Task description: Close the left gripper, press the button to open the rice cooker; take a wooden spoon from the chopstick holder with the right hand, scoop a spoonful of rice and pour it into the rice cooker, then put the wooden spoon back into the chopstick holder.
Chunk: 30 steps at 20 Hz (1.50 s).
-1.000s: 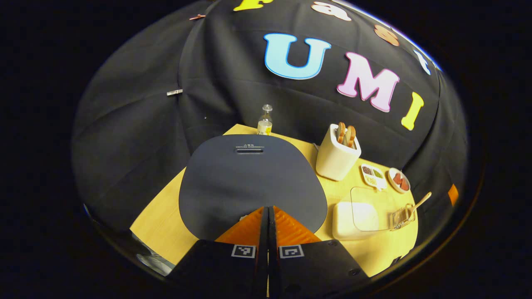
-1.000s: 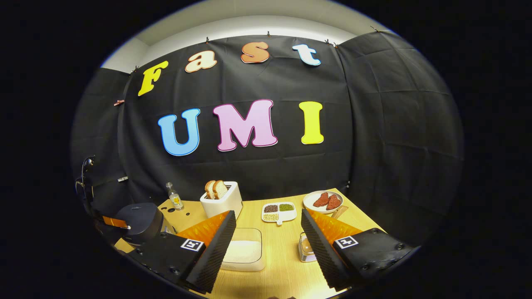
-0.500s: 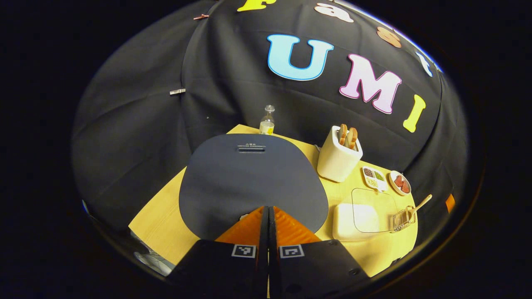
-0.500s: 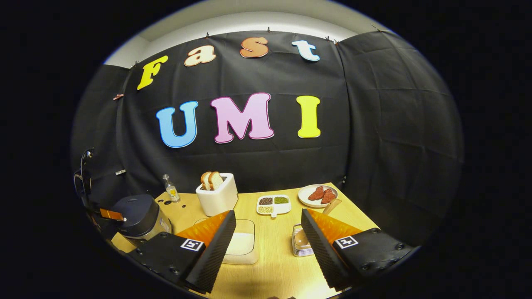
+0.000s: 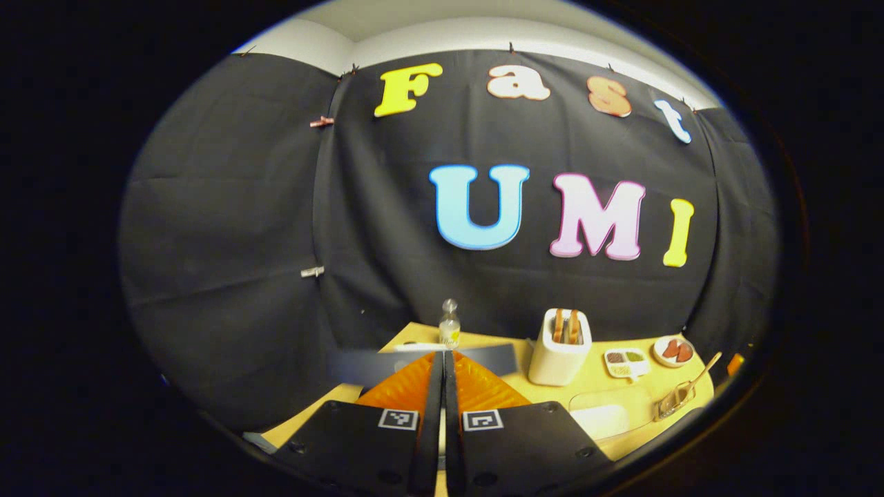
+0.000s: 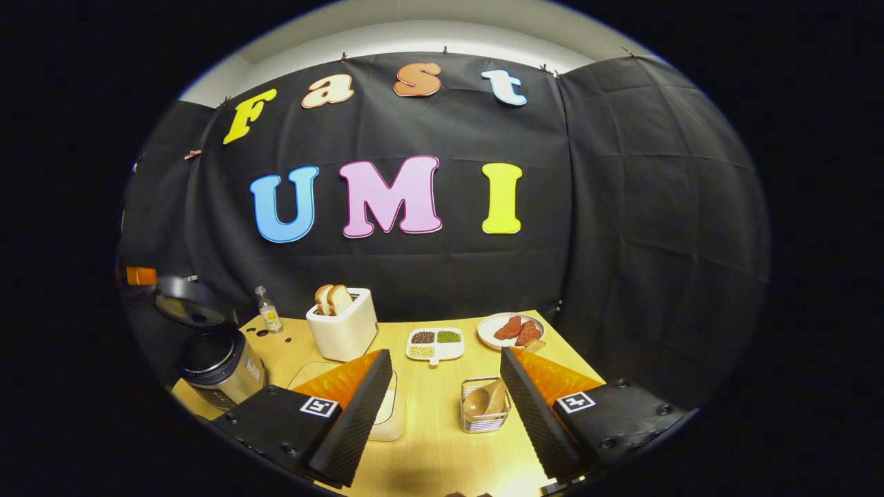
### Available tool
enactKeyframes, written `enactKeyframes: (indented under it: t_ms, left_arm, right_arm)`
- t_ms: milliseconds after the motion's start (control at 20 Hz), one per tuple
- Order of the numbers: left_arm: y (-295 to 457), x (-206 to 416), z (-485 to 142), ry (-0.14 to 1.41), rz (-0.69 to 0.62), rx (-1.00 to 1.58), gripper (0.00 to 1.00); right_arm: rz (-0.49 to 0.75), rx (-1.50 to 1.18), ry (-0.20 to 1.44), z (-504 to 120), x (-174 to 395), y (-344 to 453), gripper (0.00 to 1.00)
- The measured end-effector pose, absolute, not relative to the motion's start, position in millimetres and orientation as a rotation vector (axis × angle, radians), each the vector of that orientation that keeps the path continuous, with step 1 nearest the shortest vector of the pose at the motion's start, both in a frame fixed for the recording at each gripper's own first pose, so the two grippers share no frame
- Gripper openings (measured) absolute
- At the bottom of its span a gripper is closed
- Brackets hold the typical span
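Note:
The dark rice cooker (image 6: pixel 217 366) stands at the table's left end with its lid (image 6: pixel 183 304) raised; the pot is open. In the left gripper view the lid (image 5: pixel 483 357) is a blurred dark band just beyond my left gripper (image 5: pixel 442 355), which is shut on nothing. A bit of that gripper (image 6: pixel 141 276) shows beside the raised lid. A wire chopstick holder (image 6: pixel 485 404) with the wooden spoon (image 6: pixel 483 399) in it stands just ahead of my right gripper (image 6: pixel 445 355), which is open and empty. The clear box of rice (image 6: pixel 387 417) lies partly behind its left finger.
On the wooden table (image 6: pixel 442 449) stand a white toaster (image 6: pixel 342 324) with bread, a small bottle (image 6: pixel 266 310), a divided dish of beans (image 6: pixel 434 343) and a plate of meat (image 6: pixel 511 330) along the back. The booth's cloth wall closes the back and sides.
The cooker's lid has swung up from closed to open. My left gripper has lifted and tilted up off the lid. The right gripper has come nearer the holder, showing the spoon inside.

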State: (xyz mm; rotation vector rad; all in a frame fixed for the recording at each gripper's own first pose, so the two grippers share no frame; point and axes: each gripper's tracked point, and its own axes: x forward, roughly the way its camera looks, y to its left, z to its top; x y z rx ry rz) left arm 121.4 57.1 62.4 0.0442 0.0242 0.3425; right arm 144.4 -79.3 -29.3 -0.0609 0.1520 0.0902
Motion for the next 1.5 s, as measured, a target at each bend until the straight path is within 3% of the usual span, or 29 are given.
enactKeyframes:
  t_ms: [50, 100, 300, 350, 750, 1500]
  left_arm:
    - [47, 120, 64, 0.011, 0.321, 0.045, 0.12]
    - [36, 118, 64, 0.005, 0.3, 0.048, 0.21]
    - [-9, 114, 60, -0.024, 0.206, 0.02, 0.93]
    - [-17, 110, 55, -0.02, 0.194, 0.01, 0.98]
    - [-39, 112, 20, 0.049, 0.189, -0.09, 0.96]
    - [-63, 100, -38, 0.199, 0.283, -0.053, 0.96]
  right_arm:
    - [0.081, -0.066, 0.144, -27, 147, -84, 0.98]
    - [0.072, -0.066, 0.135, -24, 149, -88, 0.98]
    - [0.055, -0.06, 0.136, -26, 157, -103, 0.98]
    - [0.053, -0.061, 0.143, -28, 159, -107, 0.98]
    - [0.02, -0.026, 0.211, -51, 183, -138, 0.98]
    - [0.0, 0.102, 0.499, -166, 274, -182, 0.99]
